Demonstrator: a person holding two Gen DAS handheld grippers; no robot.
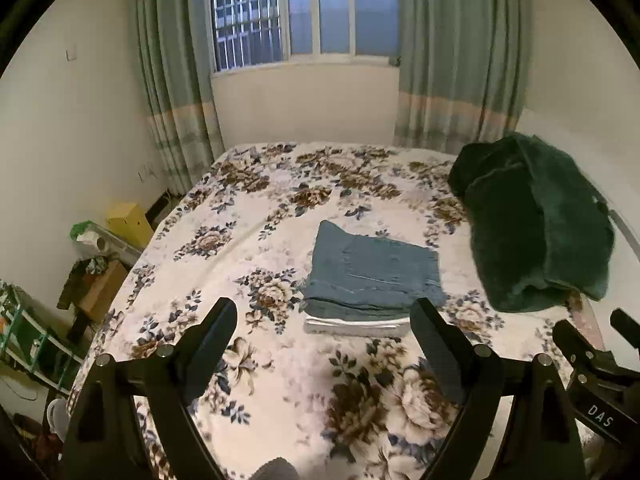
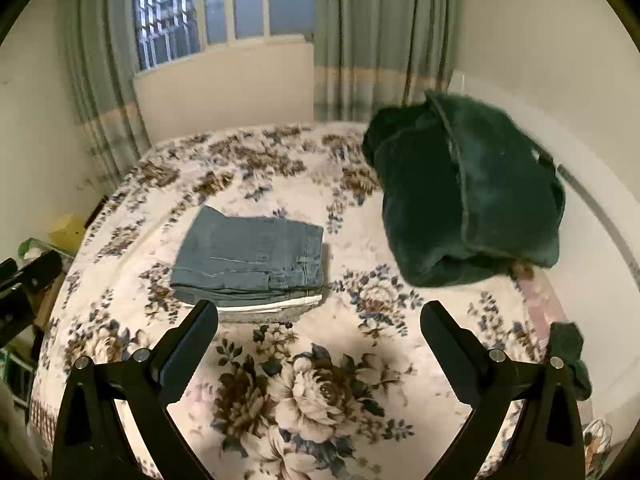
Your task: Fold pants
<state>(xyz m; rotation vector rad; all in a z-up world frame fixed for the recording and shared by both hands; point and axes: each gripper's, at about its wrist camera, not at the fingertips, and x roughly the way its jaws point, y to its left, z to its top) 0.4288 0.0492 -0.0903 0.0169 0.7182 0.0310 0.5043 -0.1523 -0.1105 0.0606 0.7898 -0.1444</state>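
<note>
Folded blue jeans (image 1: 372,276) (image 2: 252,260) lie as a neat rectangle on top of a folded white garment (image 1: 356,326) (image 2: 276,306), in the middle of a floral bed cover (image 1: 280,380) (image 2: 320,380). My left gripper (image 1: 324,312) hangs open above the near side of the bed, with empty air between its fingers. My right gripper (image 2: 320,316) is open too and holds nothing. Both are raised well clear of the stack. The right gripper's body (image 1: 596,364) shows at the right edge of the left wrist view, and the left gripper's body (image 2: 24,284) at the left edge of the right wrist view.
A dark green fluffy blanket (image 1: 536,228) (image 2: 468,196) is heaped at the bed's right side against the wall. Left of the bed stand a yellow box (image 1: 128,220), a shelf with clutter (image 1: 36,340) and a cardboard box (image 1: 104,292). Curtains (image 1: 460,60) and a window (image 1: 304,12) are behind.
</note>
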